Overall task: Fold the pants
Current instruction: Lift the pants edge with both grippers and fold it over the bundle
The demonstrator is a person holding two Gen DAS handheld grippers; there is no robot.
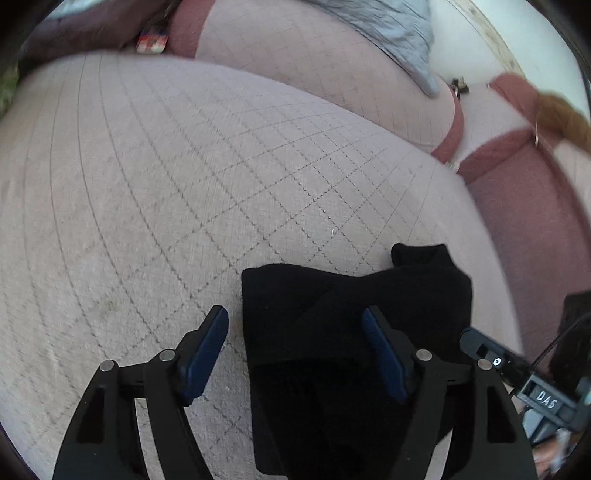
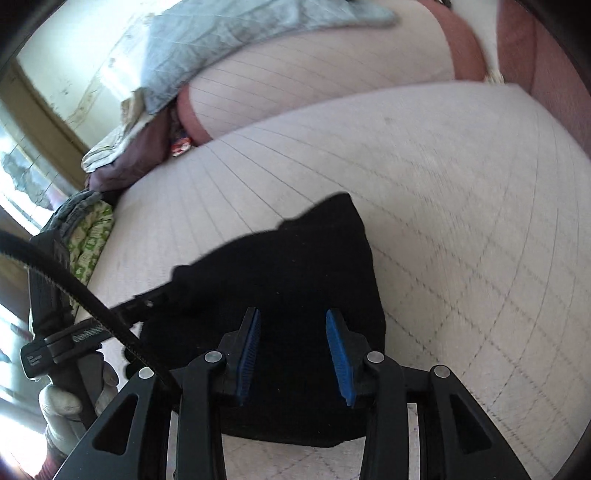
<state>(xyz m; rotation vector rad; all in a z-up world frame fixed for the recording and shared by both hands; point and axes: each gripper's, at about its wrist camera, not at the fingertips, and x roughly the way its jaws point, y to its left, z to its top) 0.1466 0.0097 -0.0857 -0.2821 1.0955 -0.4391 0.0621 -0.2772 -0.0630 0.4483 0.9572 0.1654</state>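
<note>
The black pants lie folded in a compact bundle on the pale quilted sofa seat. My left gripper is open just above the bundle's left edge, with one blue pad over the seat and the other over the cloth. In the right wrist view the same black pants lie under my right gripper, which is open above them and holds nothing. The other gripper shows at the left of that view, in a gloved hand.
The sofa back cushion rises behind the seat, with a grey cloth draped on it. A reddish armrest is at the right. More clothes and a green patterned item are piled at the seat's left end.
</note>
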